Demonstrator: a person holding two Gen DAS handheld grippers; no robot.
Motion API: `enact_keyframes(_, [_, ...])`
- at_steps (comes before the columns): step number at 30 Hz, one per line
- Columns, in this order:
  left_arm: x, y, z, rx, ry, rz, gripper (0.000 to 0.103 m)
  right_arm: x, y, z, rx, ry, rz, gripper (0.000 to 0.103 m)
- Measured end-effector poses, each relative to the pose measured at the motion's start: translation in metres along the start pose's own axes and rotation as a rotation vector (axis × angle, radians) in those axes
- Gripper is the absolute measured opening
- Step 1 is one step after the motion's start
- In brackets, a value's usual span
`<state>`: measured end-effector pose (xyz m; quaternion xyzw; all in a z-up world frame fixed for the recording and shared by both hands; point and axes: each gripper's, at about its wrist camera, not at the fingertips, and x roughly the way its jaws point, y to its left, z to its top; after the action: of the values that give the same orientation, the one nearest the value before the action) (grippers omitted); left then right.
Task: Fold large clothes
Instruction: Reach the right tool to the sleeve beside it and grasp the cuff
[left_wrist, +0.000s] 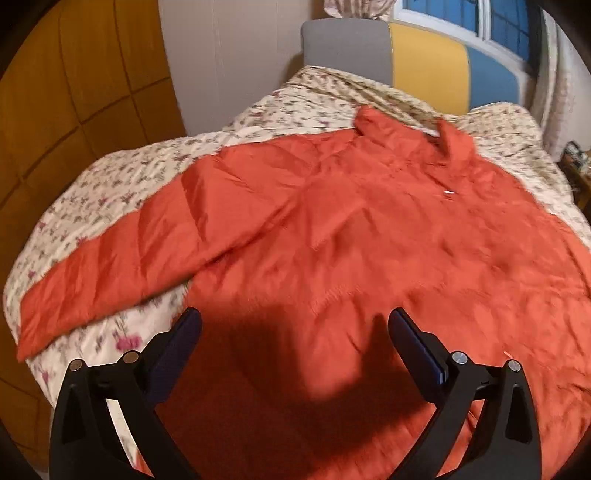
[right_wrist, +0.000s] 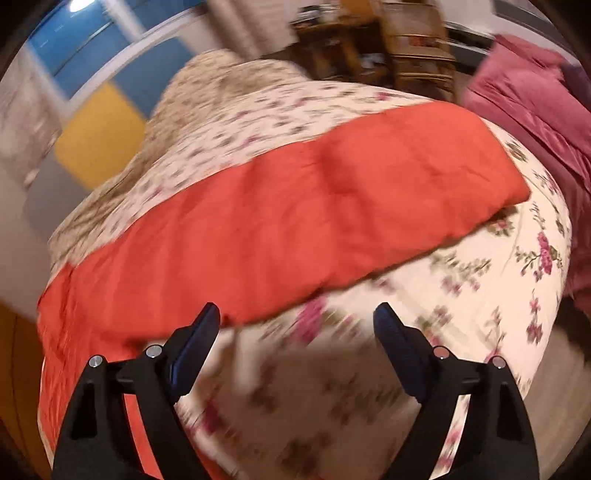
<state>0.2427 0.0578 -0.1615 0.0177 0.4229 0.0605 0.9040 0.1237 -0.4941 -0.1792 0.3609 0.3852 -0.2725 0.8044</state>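
Note:
A large orange-red padded jacket (left_wrist: 369, 229) lies spread flat on a floral bedspread (left_wrist: 110, 184), collar toward the headboard, one sleeve (left_wrist: 110, 258) stretched out to the left. My left gripper (left_wrist: 293, 325) hovers above the jacket's lower body, jaws wide apart and nothing between them. In the right wrist view the other sleeve (right_wrist: 332, 206) runs across the bed to the right. My right gripper (right_wrist: 295, 321) stands open just beyond that sleeve's lower edge, over the bedspread (right_wrist: 461, 295); the picture is blurred.
A grey, yellow and blue headboard (left_wrist: 406, 59) and a window stand behind the bed. A wooden wardrobe (left_wrist: 55, 110) is at the left. A dark pink garment (right_wrist: 535, 122) lies off the bed's right side, with wooden furniture (right_wrist: 388, 55) behind.

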Motion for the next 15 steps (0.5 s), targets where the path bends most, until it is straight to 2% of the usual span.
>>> enact_keyframes(2, [0.012,0.003,0.006,0.004,-0.011,0.032,0.1,0.004,-0.01,0.011,0.049,-0.039,-0.001,0.085])
enact_keyframes(6, [0.032,0.015,0.009,-0.025,-0.006,0.041,0.1,0.007,-0.026,0.024,0.142,-0.096,0.013,0.084])
enact_keyframes(9, [0.044,0.023,0.004,-0.061,0.001,0.01,0.1,0.01,-0.035,0.035,0.219,-0.145,0.028,0.084])
enact_keyframes(13, [0.051,0.032,-0.001,-0.106,0.007,-0.045,0.1,0.016,-0.033,0.043,0.24,-0.187,-0.001,0.084])
enact_keyframes(14, [0.052,0.032,-0.002,-0.108,0.01,-0.047,0.1,0.017,-0.032,0.044,0.239,-0.197,-0.016,0.082])
enact_keyframes(15, [0.054,0.03,-0.002,-0.105,0.013,-0.044,0.1,0.017,-0.031,0.046,0.241,-0.207,-0.035,0.075])
